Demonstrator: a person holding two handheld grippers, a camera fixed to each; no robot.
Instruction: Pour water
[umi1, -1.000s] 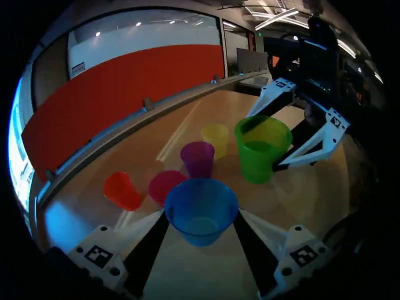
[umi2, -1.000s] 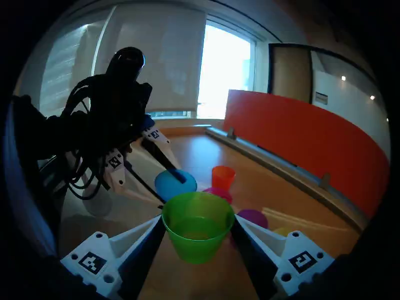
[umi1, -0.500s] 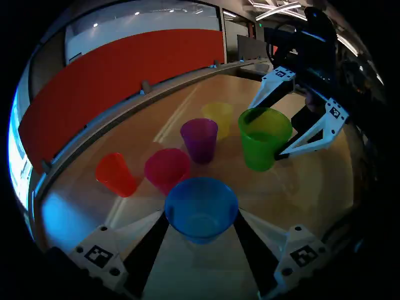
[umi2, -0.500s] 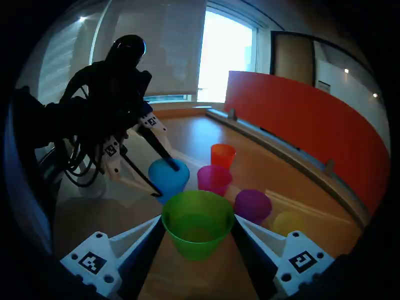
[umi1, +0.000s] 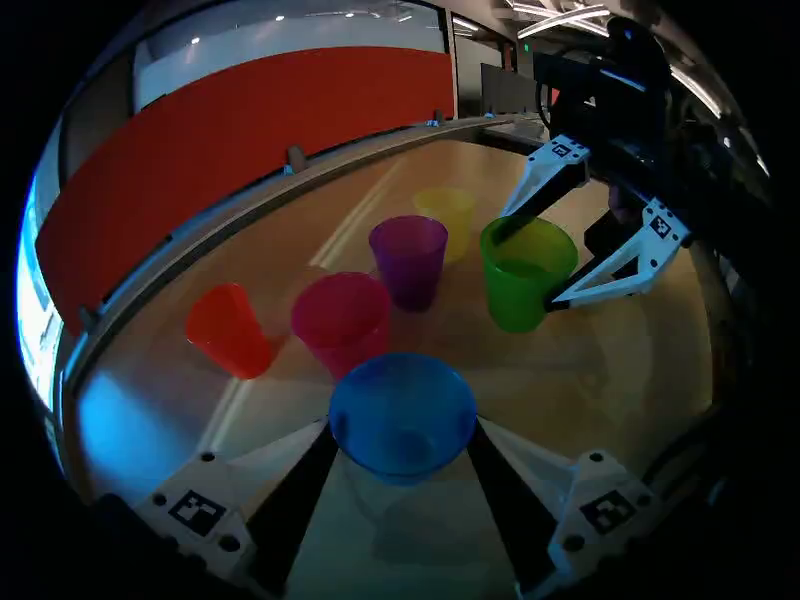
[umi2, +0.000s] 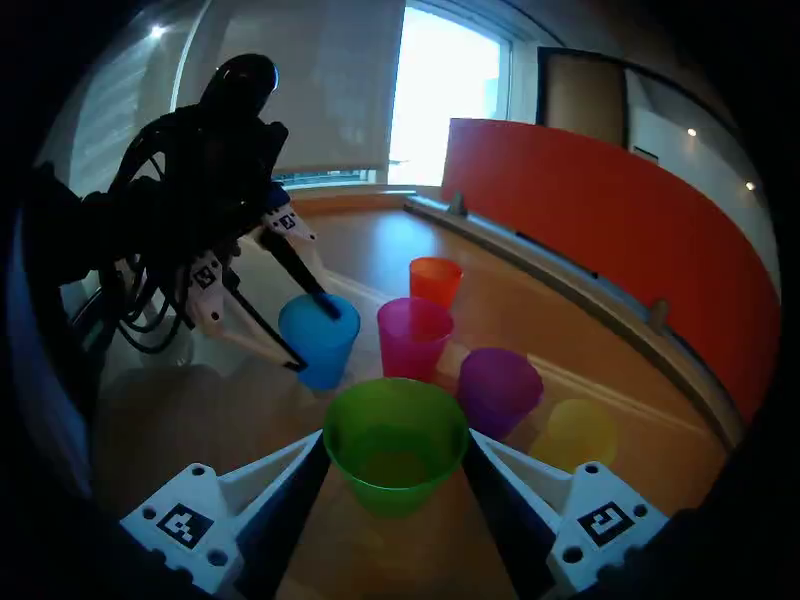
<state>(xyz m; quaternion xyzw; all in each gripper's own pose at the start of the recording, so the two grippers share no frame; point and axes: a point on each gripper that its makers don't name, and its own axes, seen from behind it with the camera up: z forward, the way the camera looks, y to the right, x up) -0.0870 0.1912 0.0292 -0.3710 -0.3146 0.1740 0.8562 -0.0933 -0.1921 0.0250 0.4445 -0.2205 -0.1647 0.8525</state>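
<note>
Dim, fisheye-warped scenes; harsh glare from the window (umi2: 445, 95), backlit silhouettes.

Left gripper (umi1: 403, 440): two broad white plastic fingers (umi1: 262, 478), inner faces black, narrowing toward the tips. One black-and-white square marker tag (umi1: 196, 510) on each finger base, with small dark round screw holes (umi1: 152, 497) set around the tag.

Right gripper (umi2: 395, 455): same build. White fingers, black inner strips, one tag per finger, screw holes at the tag's corners.

In the right gripper view, the far gripper shows slim, angular white fingers. Behind its tags sits a bulky black housing (umi2: 215, 170). A rounded glossy black cap (umi2: 240, 75) tops it. Loops of black cable (umi2: 135, 315) hang below the tags.
</note>
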